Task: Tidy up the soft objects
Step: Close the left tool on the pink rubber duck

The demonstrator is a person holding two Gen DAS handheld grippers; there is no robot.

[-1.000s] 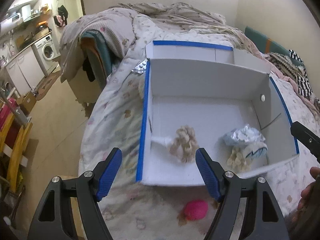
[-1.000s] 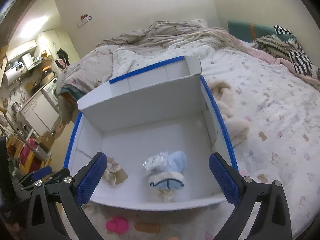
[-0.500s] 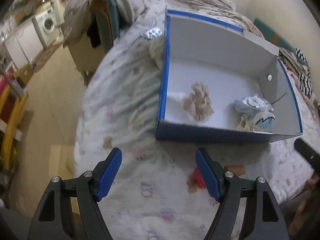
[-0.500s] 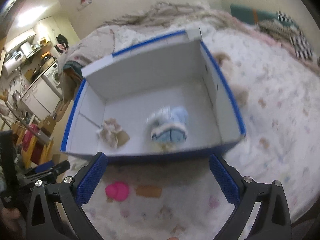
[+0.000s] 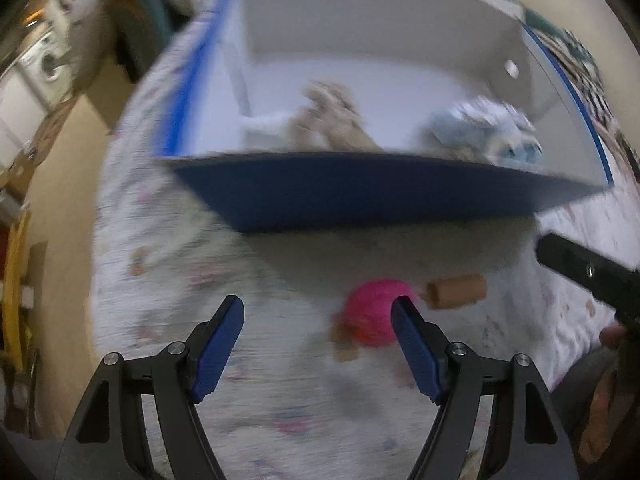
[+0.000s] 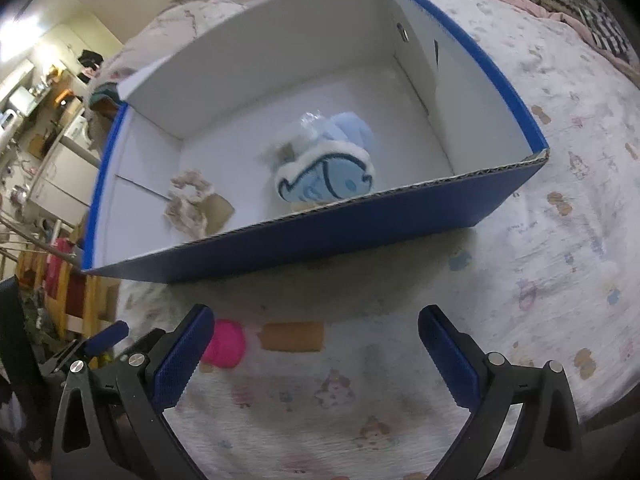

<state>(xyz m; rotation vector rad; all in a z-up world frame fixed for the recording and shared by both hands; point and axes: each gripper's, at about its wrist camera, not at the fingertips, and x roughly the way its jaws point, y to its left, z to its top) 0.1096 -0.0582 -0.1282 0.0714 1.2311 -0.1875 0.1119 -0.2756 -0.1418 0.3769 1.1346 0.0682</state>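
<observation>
A blue box with a white inside (image 5: 360, 192) (image 6: 320, 236) sits on the bed. Inside lie a beige plush (image 5: 332, 120) (image 6: 188, 200) and a light-blue fish plush (image 6: 324, 182) (image 5: 492, 132). A pink soft object (image 5: 372, 312) (image 6: 224, 348) and a tan soft piece (image 5: 456, 290) (image 6: 292, 336) lie on the bedspread in front of the box. My left gripper (image 5: 316, 344) is open and empty, with the pink object between its fingers near the right one. My right gripper (image 6: 312, 356) is open and empty, just short of the tan piece.
The patterned bedspread (image 6: 560, 240) spreads around the box. The bed's left edge drops to the floor (image 5: 60, 200). A washing machine (image 5: 40, 68) and kitchen clutter stand far left. Striped cushions (image 6: 592, 20) lie at the far right.
Both grippers have dropped lower, toward the bedspread in front of the box. The pink object and tan piece now look nearer and larger. Both stay open.
</observation>
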